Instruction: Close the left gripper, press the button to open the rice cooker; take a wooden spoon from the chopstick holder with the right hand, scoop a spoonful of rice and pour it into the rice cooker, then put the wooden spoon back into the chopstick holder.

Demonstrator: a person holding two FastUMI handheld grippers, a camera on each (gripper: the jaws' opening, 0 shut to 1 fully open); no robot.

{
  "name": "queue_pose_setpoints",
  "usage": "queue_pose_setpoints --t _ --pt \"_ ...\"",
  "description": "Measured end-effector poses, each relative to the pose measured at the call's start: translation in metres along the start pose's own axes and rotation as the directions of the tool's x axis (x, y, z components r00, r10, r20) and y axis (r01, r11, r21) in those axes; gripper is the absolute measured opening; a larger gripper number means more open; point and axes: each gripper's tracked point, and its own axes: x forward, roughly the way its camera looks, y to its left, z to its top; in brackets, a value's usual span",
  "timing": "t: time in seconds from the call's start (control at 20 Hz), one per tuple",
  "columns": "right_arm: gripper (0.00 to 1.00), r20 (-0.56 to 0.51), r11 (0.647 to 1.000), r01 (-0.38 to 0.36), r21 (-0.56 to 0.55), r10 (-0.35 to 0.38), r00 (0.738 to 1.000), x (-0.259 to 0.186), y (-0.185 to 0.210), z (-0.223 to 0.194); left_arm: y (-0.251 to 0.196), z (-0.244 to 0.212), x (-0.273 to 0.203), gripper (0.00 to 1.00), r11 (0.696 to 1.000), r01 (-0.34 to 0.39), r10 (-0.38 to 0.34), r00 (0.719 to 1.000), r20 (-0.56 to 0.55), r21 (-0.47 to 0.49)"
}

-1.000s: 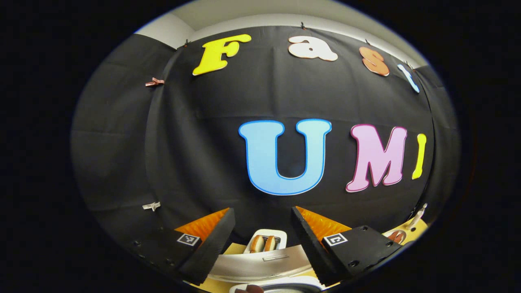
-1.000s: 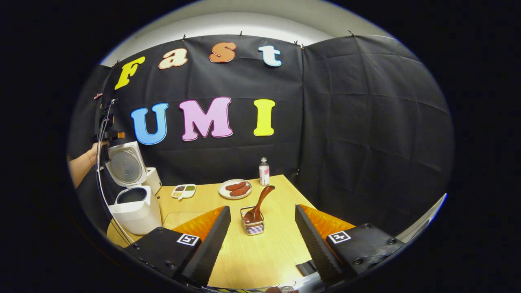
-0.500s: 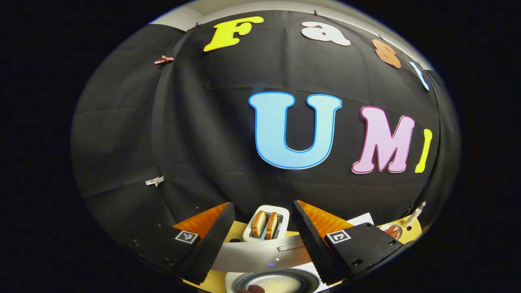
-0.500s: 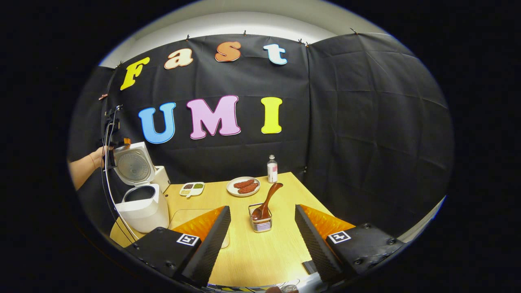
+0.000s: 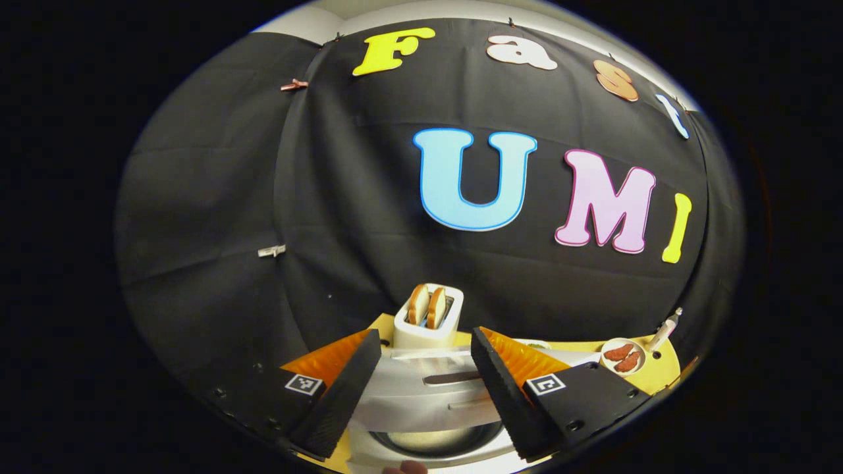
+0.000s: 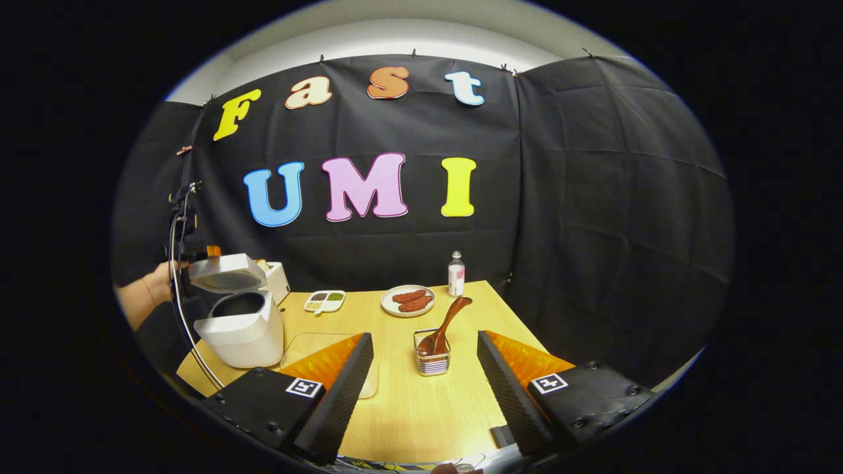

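Rice cooker (image 6: 240, 326) sits at the surface's (image 6: 408, 408) left edge, lid half raised. Wooden spoon (image 6: 446, 324) leans in the chopstick holder (image 6: 432, 361). Left hand-held gripper (image 5: 421, 375) and right hand-held gripper (image 6: 425, 378) both hang spread apart, empty.

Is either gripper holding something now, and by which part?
No. The right gripper and the left gripper are open; the wooden spoon stands in its holder.

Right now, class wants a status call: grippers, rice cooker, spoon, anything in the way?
Both grippers open, left gripper over the rice cooker, lid half-lowered. Right gripper empty, short of the wooden spoon in the chopstick holder. Path clear.
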Motion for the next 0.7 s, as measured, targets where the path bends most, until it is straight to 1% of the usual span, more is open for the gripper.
queue_pose_setpoints --t 0.15,0.25,0.55,0.7 --pt "0.98 0.002 1.0 -0.013 -0.018 0.013 1.0 -0.004 0.003 -0.002 -0.008 -0.032 -0.007 0.97 1.0 0.011 -0.012 0.999 -0.043 -0.027" --pt "0.98 -0.002 0.999 -0.012 -0.03 0.012 1.0 -0.009 0.001 -0.005 -0.009 -0.048 -0.008 0.98 0.999 -0.006 0.004 0.998 -0.06 -0.039" --pt "0.98 -0.029 1.0 0.004 -0.005 -0.005 1.0 -0.017 -0.007 -0.024 -0.015 -0.073 -0.016 0.99 0.997 -0.022 0.016 0.996 -0.086 -0.076" --pt "0.98 -0.028 1.0 0.01 0.005 -0.01 1.0 -0.018 -0.009 -0.023 -0.018 -0.089 -0.018 0.99 0.998 -0.03 0.024 0.992 -0.12 -0.047"
